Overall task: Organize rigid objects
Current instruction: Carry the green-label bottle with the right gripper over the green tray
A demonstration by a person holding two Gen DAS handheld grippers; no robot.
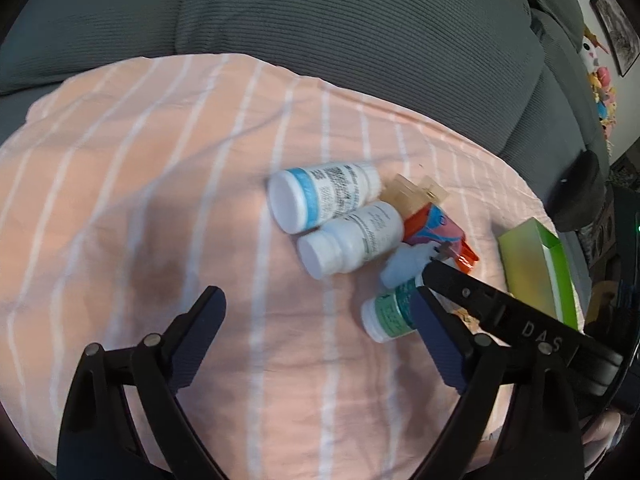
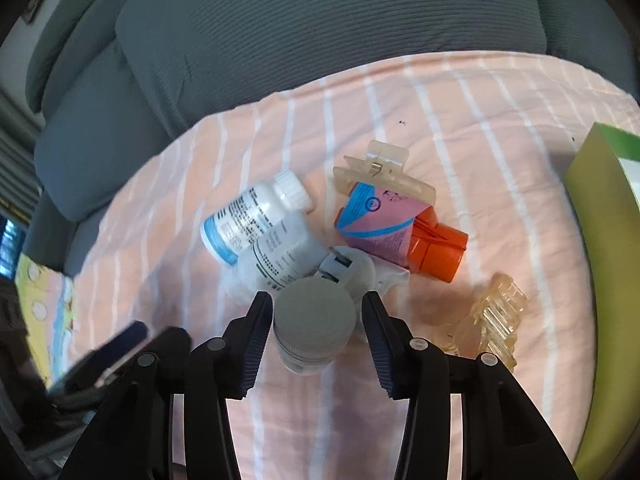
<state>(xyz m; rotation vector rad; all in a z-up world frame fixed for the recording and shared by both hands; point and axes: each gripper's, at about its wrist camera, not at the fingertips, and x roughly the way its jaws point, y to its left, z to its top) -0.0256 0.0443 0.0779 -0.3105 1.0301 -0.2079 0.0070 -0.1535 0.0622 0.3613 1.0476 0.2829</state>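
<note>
While the right gripper [image 2: 316, 312] straddles the green-labelled bottle [image 2: 314, 328] lying in the cloth's [image 2: 460, 120] middle cluster — cap toward the camera, long axis along the spread fingers, not yet pinched — the left gripper [image 1: 316, 316] hangs spread, empty, farther off.

Peach cloth [image 1: 160, 200] with white stripes covers seat of grey sofa [image 1: 360, 40]. On cloth: two white bottles [image 1: 320, 196] side by side, touching; orange tube [image 2: 404, 232] beside them; beige clip [image 2: 380, 168] at tube's far end; clear yellow clip [image 2: 496, 316] nearer; green box [image 2: 600, 240] at right edge; green-label bottle [image 1: 388, 312].
</note>
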